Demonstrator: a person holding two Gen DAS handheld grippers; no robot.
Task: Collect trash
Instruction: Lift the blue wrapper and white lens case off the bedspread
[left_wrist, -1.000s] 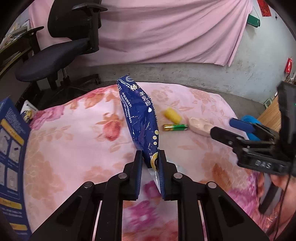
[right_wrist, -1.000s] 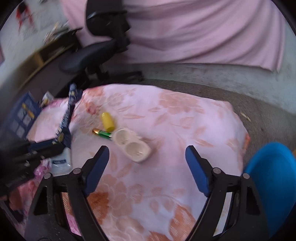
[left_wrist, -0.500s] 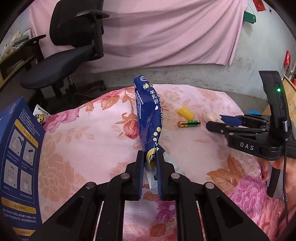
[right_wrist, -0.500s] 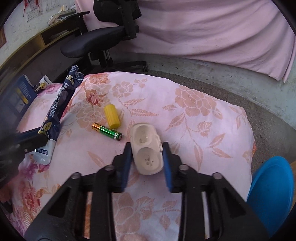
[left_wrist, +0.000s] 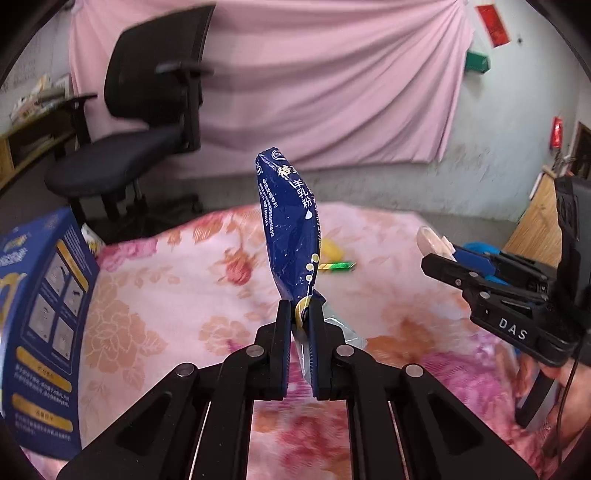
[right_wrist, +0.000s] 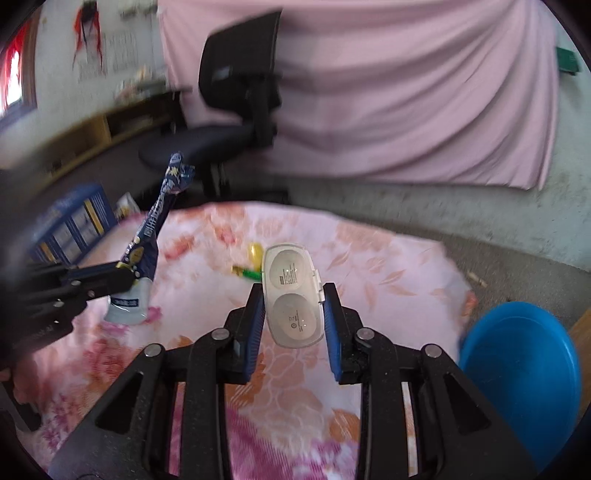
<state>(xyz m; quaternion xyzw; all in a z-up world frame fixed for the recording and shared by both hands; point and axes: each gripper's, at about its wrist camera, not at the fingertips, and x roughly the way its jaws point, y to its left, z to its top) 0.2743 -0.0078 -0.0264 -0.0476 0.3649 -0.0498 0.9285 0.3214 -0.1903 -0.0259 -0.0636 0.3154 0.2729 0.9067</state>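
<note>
My left gripper (left_wrist: 300, 314) is shut on the lower end of a dark blue foil sachet (left_wrist: 290, 229), which stands upright above the pink floral bed cover (left_wrist: 166, 295). In the right wrist view the same blue sachet (right_wrist: 153, 236) hangs at the left. My right gripper (right_wrist: 293, 306) is shut on a white two-well plastic case (right_wrist: 293, 295), lifted clear of the floral bed cover (right_wrist: 388, 266). The white case (left_wrist: 430, 240) shows at the right of the left wrist view. A yellow cap (left_wrist: 330, 249) and a green battery (left_wrist: 338, 266) lie on the cover.
A blue bin (right_wrist: 517, 365) stands low at the right of the bed. A blue printed box (left_wrist: 37, 332) stands at the left edge. A black office chair (left_wrist: 147, 122) and a pink curtain (left_wrist: 332, 74) are behind the bed. A person's hand (left_wrist: 561, 384) holds the right gripper.
My right gripper closed on the white case and lifted it off the cover. My left gripper has raised the blue sachet higher and more upright.
</note>
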